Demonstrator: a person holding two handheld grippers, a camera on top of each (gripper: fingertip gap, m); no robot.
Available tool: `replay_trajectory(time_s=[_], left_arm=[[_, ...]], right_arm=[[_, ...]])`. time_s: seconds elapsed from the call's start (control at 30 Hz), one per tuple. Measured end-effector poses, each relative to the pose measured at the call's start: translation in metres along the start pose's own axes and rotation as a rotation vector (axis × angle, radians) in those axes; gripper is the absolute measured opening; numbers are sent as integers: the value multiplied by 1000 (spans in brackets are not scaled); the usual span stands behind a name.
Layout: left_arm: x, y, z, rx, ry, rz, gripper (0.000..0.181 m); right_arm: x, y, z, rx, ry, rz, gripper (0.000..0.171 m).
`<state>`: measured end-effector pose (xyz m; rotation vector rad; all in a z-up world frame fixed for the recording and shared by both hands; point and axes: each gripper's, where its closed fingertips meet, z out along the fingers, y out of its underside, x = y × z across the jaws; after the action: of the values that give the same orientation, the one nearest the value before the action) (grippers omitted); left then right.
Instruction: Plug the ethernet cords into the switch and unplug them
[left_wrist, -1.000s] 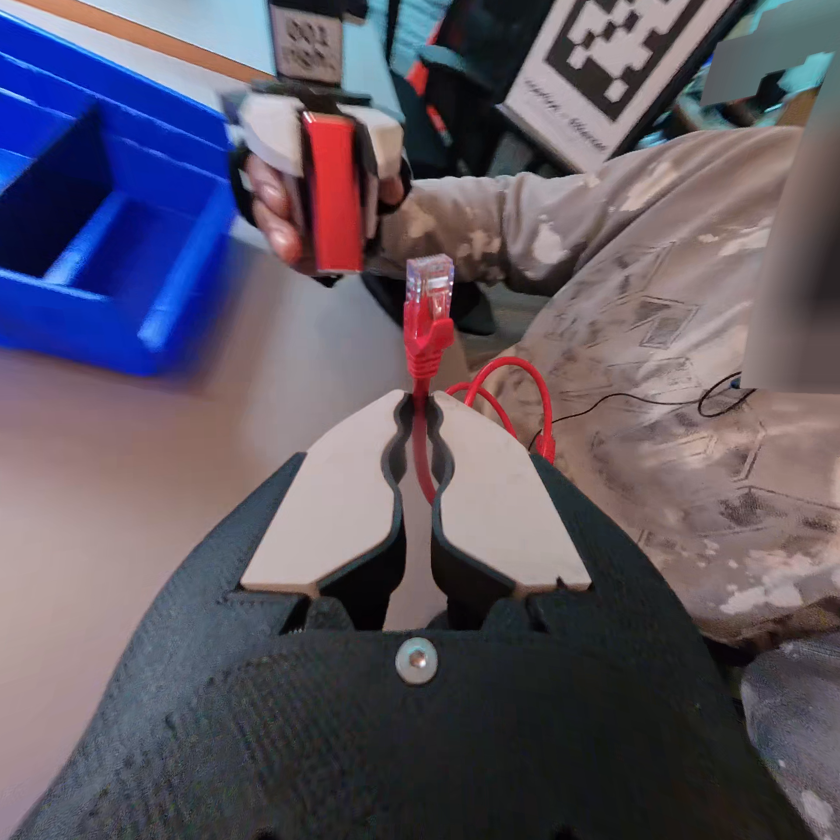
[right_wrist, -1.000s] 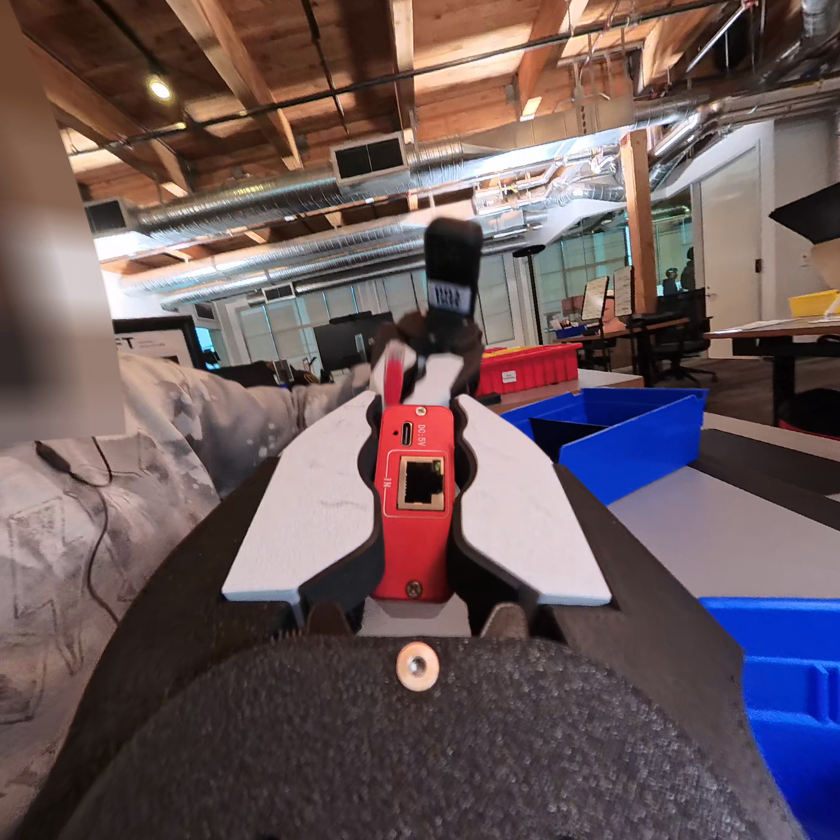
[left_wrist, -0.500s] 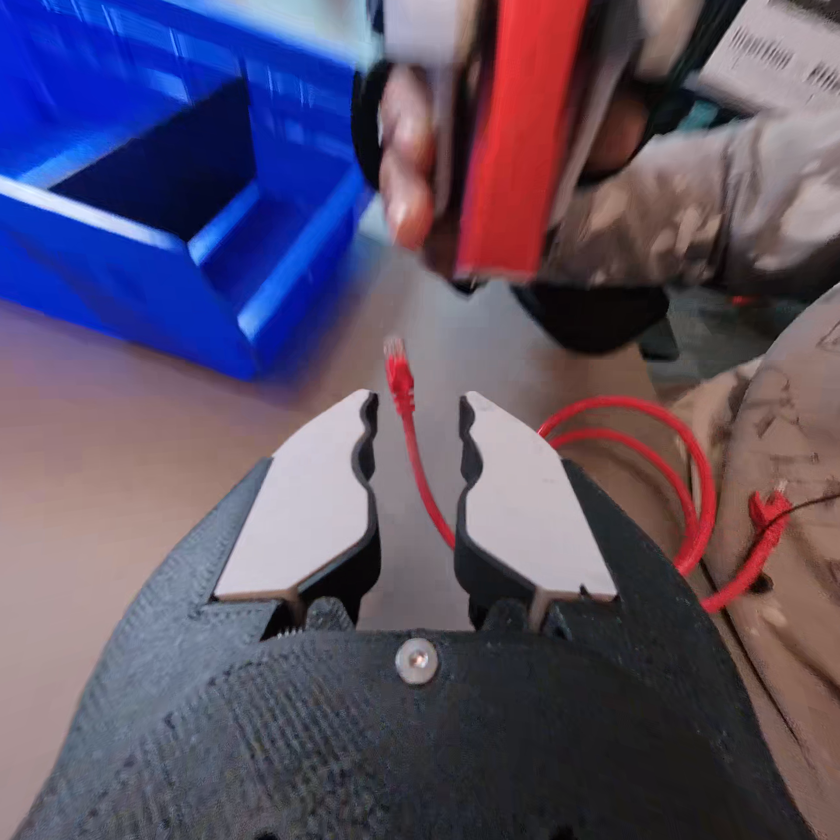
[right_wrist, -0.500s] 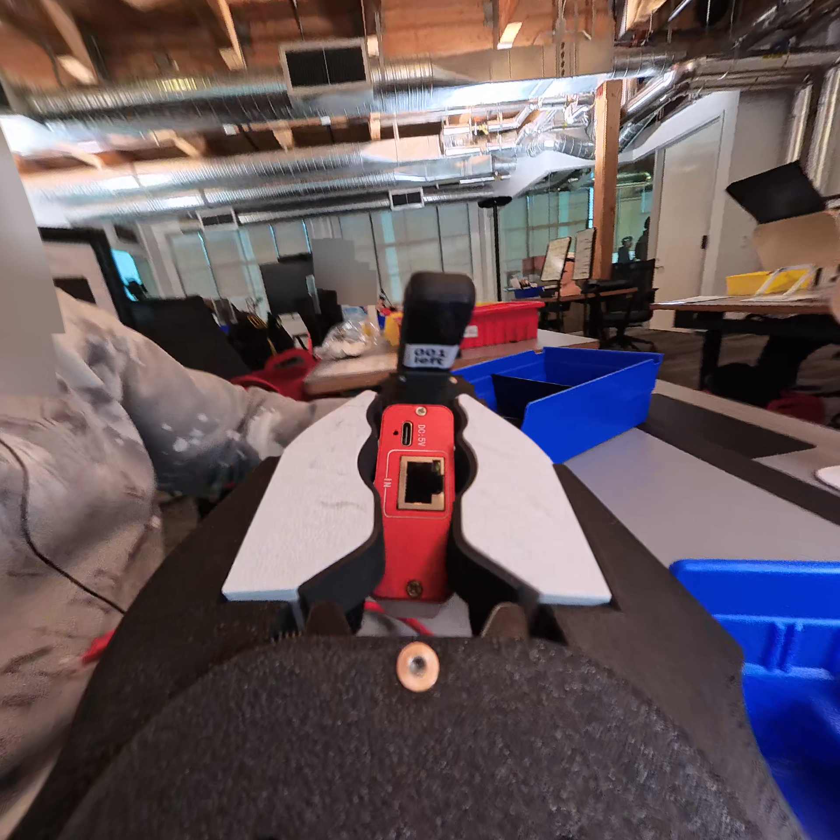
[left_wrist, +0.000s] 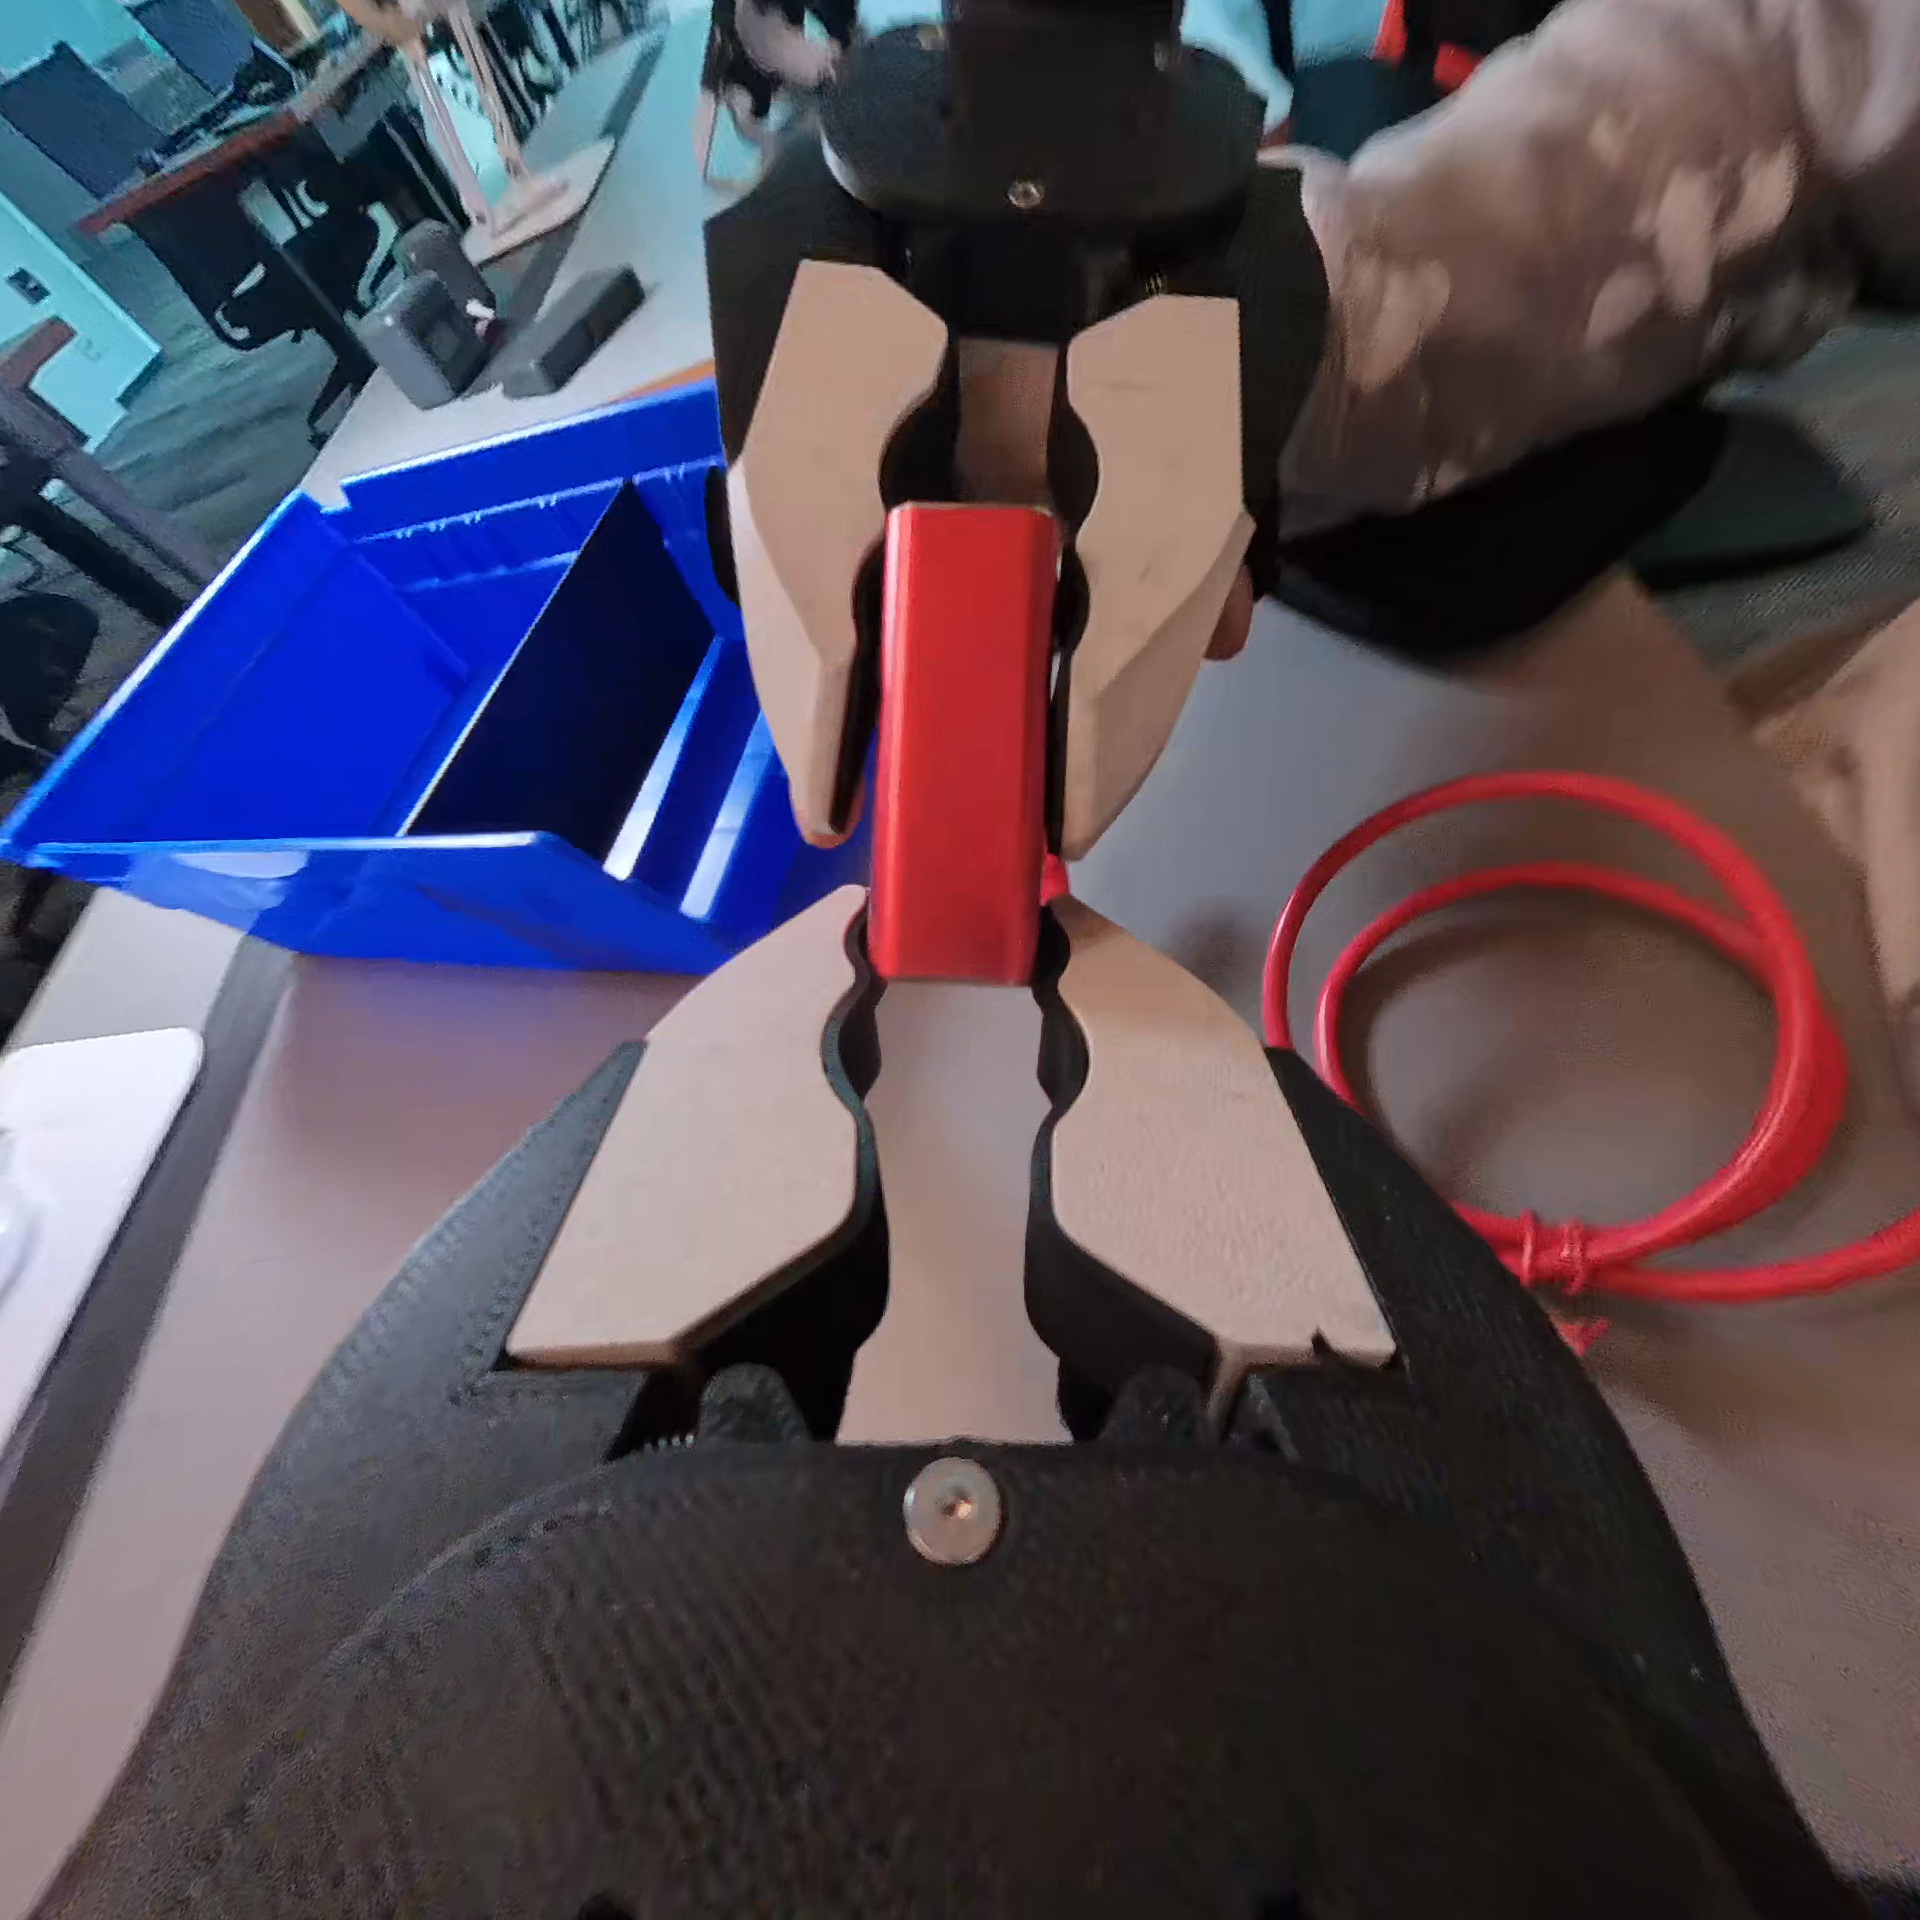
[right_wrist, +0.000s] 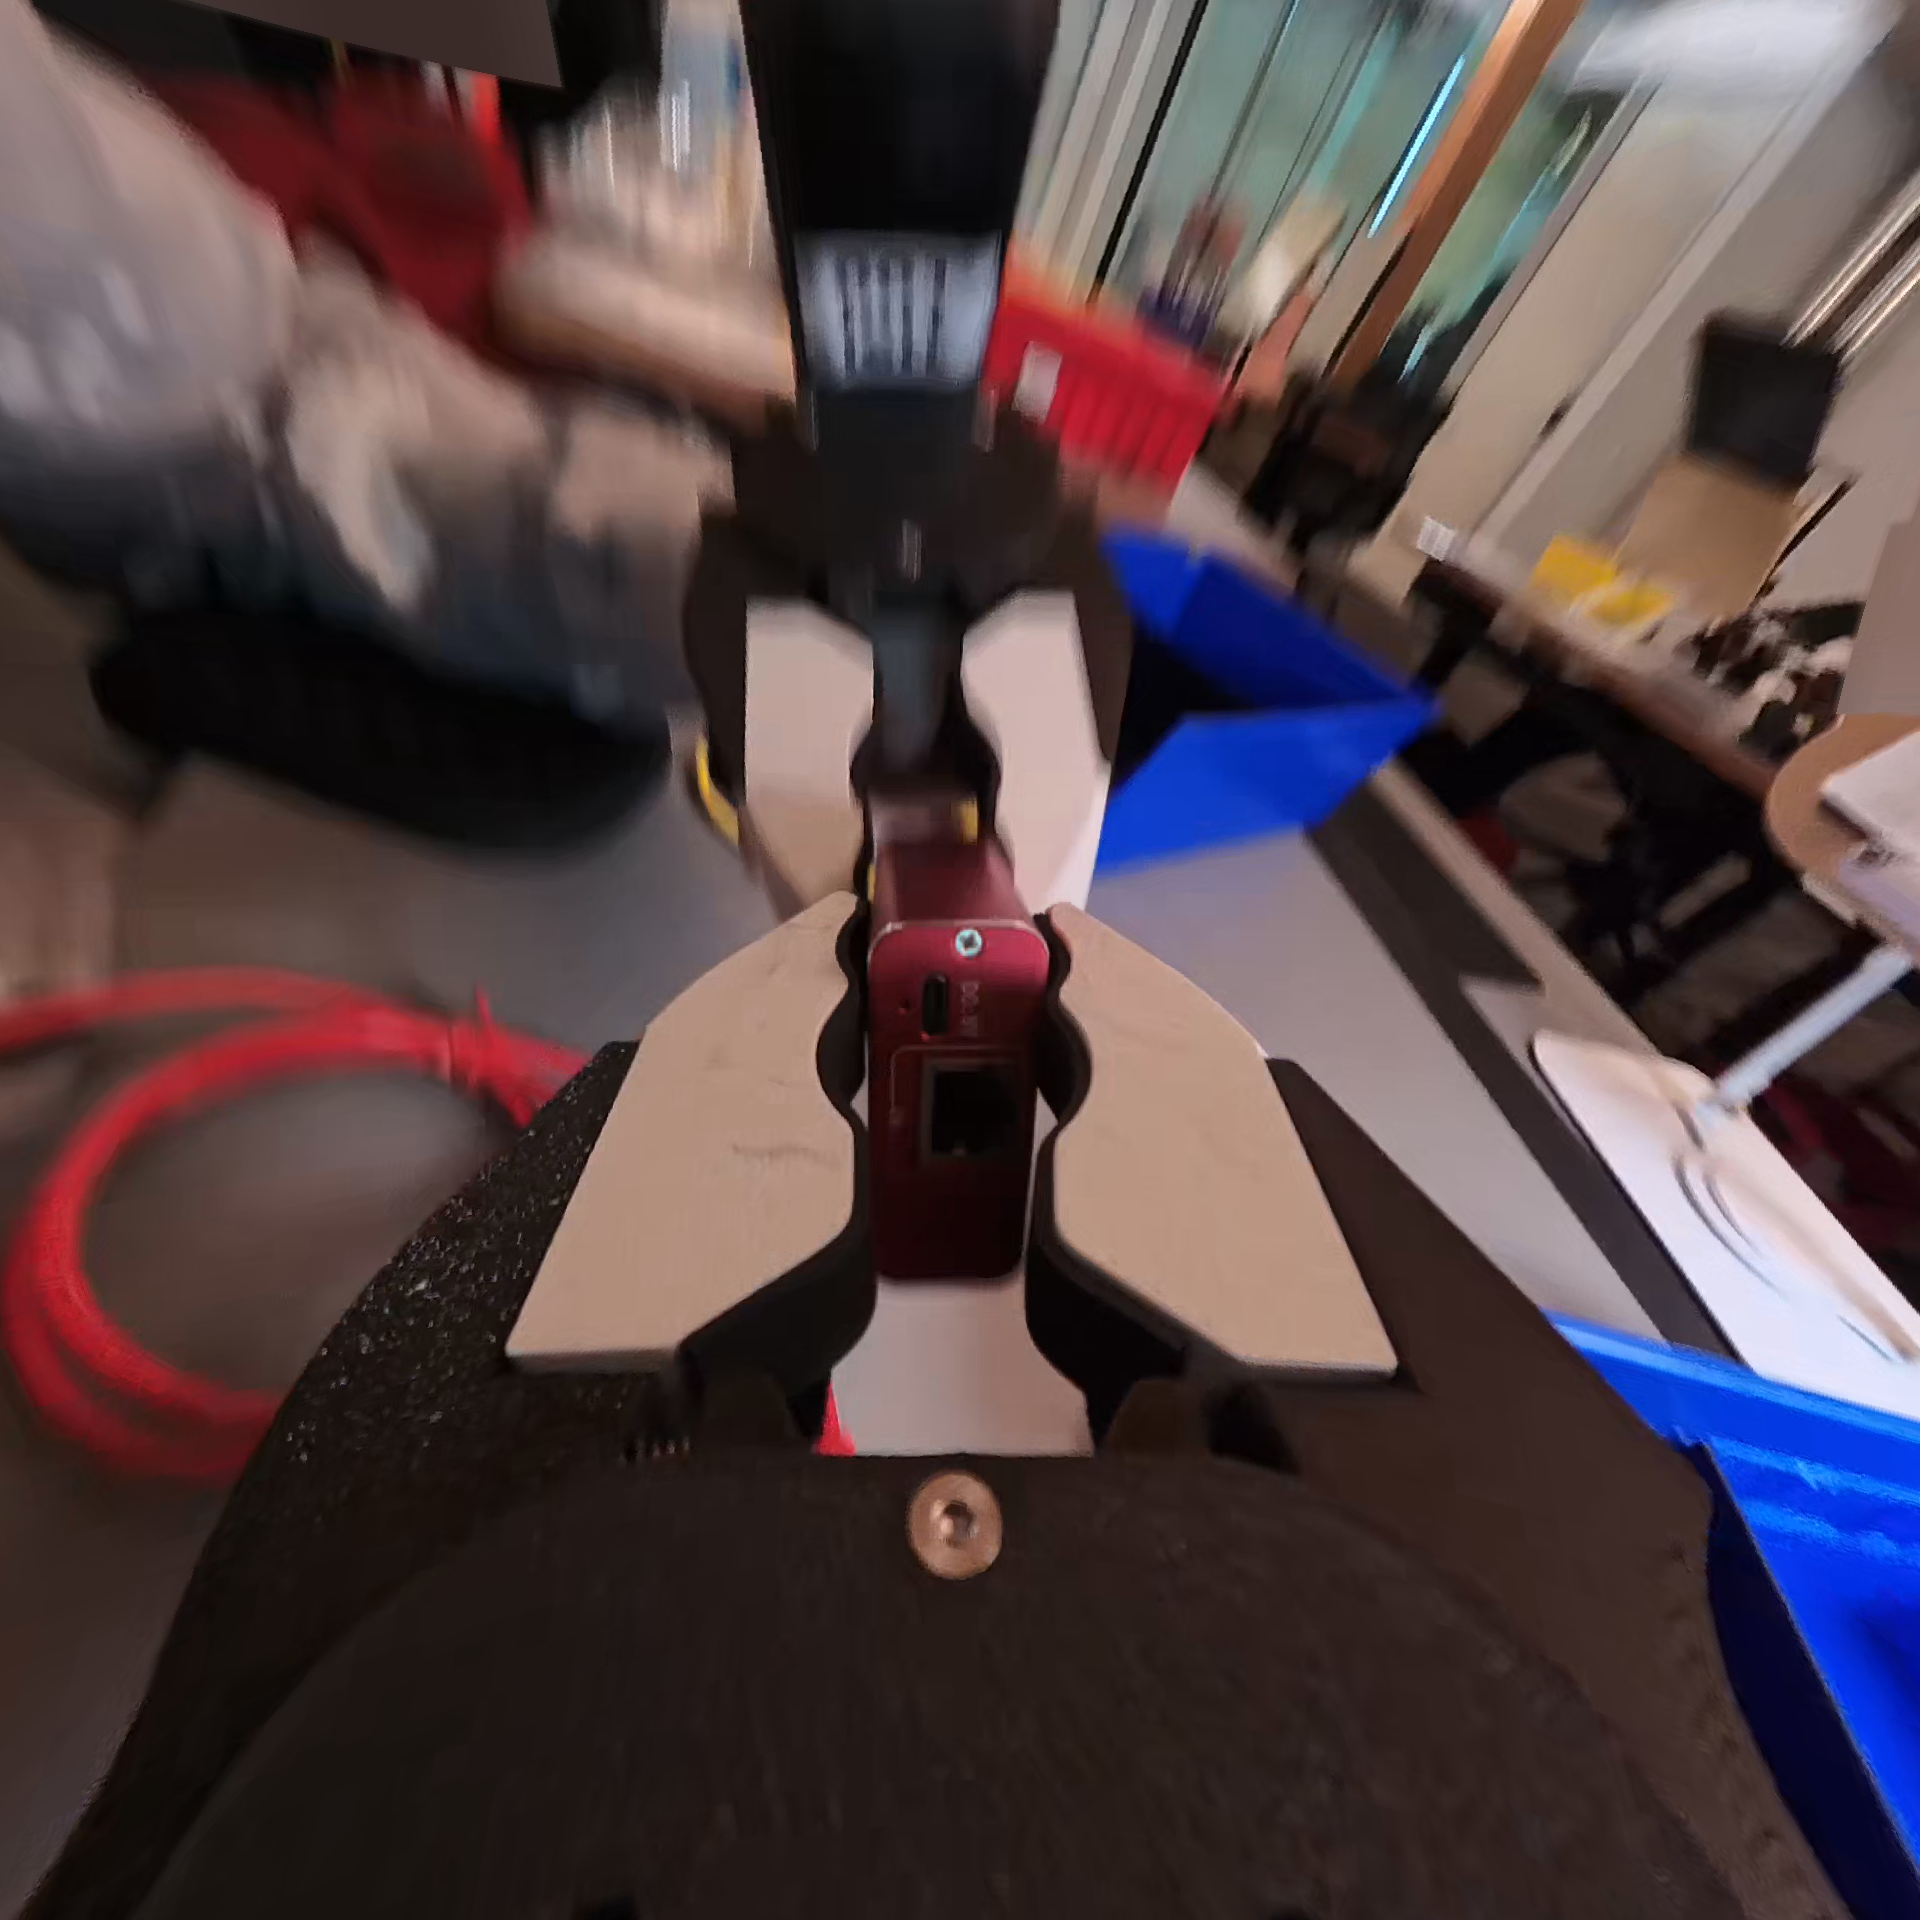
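Note:
The red switch (left_wrist: 956, 727) is a small red metal box held above the table between both grippers. My right gripper (right_wrist: 954, 914) is shut on its sides, and its port face (right_wrist: 961, 1122) looks back at the camera. In the left wrist view my right gripper (left_wrist: 951, 831) points toward me. My left gripper (left_wrist: 954, 925) is shut on the switch's near end, with both pads against its sides. In the right wrist view the left gripper (right_wrist: 925, 831) is blurred at the far end. The red ethernet cord (left_wrist: 1558, 1039) lies coiled on the table, held by neither gripper, and also shows in the right wrist view (right_wrist: 156, 1195).
A blue divided bin (left_wrist: 312, 727) stands on the table left of the grippers and shows again in the right wrist view (right_wrist: 1247, 748). Another blue bin (right_wrist: 1818, 1507) is at the lower right. A white flat object (left_wrist: 62, 1143) lies at the table's edge. A person's sleeve (left_wrist: 1558, 260) is behind.
My left gripper opened and let go of the red cord, which dropped to the table. It then moved up to the switch and closed on its end. My right gripper kept hold of the switch.

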<state>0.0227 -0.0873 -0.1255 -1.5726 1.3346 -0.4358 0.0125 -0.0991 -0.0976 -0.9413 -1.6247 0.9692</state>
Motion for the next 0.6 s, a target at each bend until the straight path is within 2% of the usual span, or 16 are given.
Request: replay_trajectory(time_s=[0.17,0.23,0.37,0.4,0.5,0.6], left_arm=[[8,12,-9,-159,25,79,27],[8,14,-10,-155,24,77,27],[-3,-8,-17,69,29,-108,27],[-10,-7,-19,95,24,-180,31],[-13,14,-4,71,57,-367,33],[2,38,30,-26,73,-381,33]], right_arm=[[-11,25,12,-120,-16,-98,29],[-13,24,13,-110,-33,-85,28],[2,0,-1,55,-52,102,28],[12,-6,-10,110,-41,158,28],[49,-20,-45,270,35,285,28],[77,-29,-77,411,111,367,28]])
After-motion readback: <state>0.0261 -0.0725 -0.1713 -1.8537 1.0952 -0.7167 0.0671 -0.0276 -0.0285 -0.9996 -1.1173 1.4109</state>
